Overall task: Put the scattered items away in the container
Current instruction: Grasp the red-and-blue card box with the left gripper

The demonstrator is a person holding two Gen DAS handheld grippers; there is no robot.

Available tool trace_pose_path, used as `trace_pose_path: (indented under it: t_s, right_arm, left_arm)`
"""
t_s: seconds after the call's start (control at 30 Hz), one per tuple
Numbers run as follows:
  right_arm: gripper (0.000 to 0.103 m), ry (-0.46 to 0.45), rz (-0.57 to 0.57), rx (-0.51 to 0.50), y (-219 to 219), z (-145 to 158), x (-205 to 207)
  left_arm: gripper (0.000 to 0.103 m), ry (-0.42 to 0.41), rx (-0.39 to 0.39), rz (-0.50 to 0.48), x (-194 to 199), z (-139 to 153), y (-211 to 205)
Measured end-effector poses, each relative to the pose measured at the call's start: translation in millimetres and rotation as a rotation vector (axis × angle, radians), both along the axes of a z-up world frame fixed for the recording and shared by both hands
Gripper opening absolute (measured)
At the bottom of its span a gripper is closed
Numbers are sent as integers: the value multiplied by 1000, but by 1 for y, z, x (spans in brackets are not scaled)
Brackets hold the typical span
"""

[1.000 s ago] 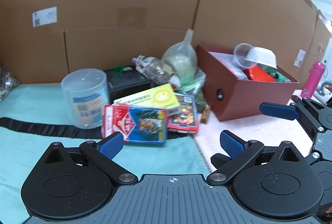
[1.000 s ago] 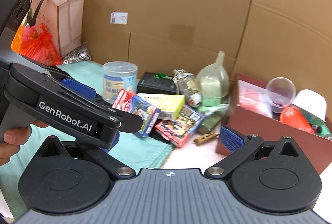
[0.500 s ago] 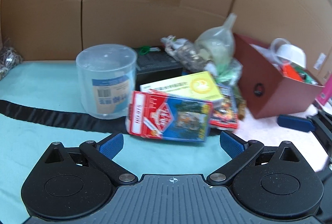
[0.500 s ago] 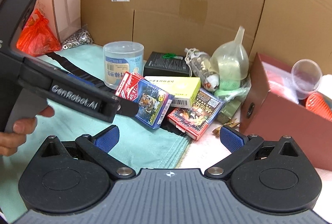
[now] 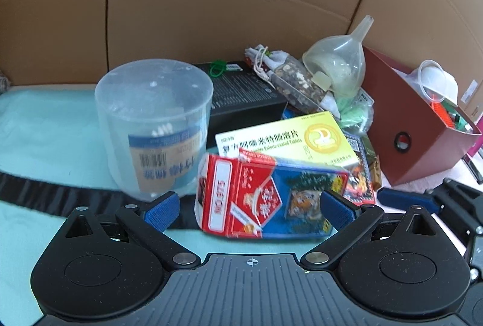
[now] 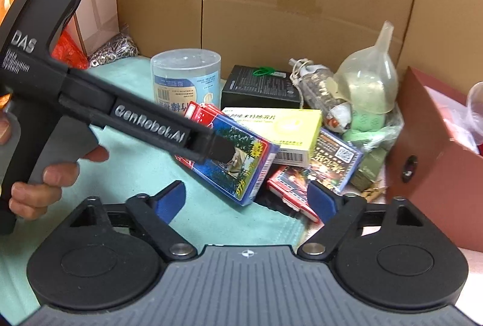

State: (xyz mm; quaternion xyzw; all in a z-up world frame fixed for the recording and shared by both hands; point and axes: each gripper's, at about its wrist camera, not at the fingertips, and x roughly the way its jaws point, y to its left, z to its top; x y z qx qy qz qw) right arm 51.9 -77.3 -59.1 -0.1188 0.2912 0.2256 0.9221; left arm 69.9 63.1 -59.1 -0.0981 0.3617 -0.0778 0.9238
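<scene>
My left tool [image 5: 249,210] stands spread wide, its blue pads either side of the red-and-blue cardboard card box [image 5: 268,199] without pressing on it; the box lies tilted on the pale green cloth [image 5: 45,121] covering the table. My right tool [image 6: 246,196] is drawing its jaws together with nothing gripped between them, the red flat card pack [image 6: 289,184] just ahead of its right pad. Behind the card box stand a clear plastic cylinder tub with a blue label [image 5: 154,127], a yellow-and-white medicine carton [image 5: 289,142], a black rectangular box [image 5: 244,99] and a translucent plastic funnel [image 5: 338,63]. Off to the right sits the dark red cardboard container [image 5: 416,142], already holding a clear cup [image 5: 431,78].
</scene>
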Motion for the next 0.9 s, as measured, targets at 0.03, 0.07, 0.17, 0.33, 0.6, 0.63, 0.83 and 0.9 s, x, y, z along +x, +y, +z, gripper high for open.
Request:
trace_pose_path:
  t_s: [0.03,0.07,0.17,0.33,0.6,0.63,0.83,0.9]
  right_arm:
    - [83,0,1,-2,1,-1,1]
    - [81,-1,2,-3,1,-2,2]
    - [80,4,0,0,3,-4,6]
    - [77,16,-2,-2,7,-9,15]
    - [62,0,6,-11,9,-11,20]
    - [58,1,16,-12,10,-10,20]
    - [47,8,12,-20,7,-7,10]
    - [47,23,16,-13,5,-4,5]
  left_arm:
    - [103,1,1,-8,3,-1,0]
    - [103,7,1,-15,6,-2,0]
    - [103,30,-18,-37,13,-7,-1]
    - [102,45,-45,-57,18,-13,0]
    - [79,48,-59,-137,16,-13,-8]
    - [77,50,-49,-147,15,-13,-11]
    - [76,63,-28,-188,6,-11,-17]
    - [75,70,-31,-200,2,-10,-18]
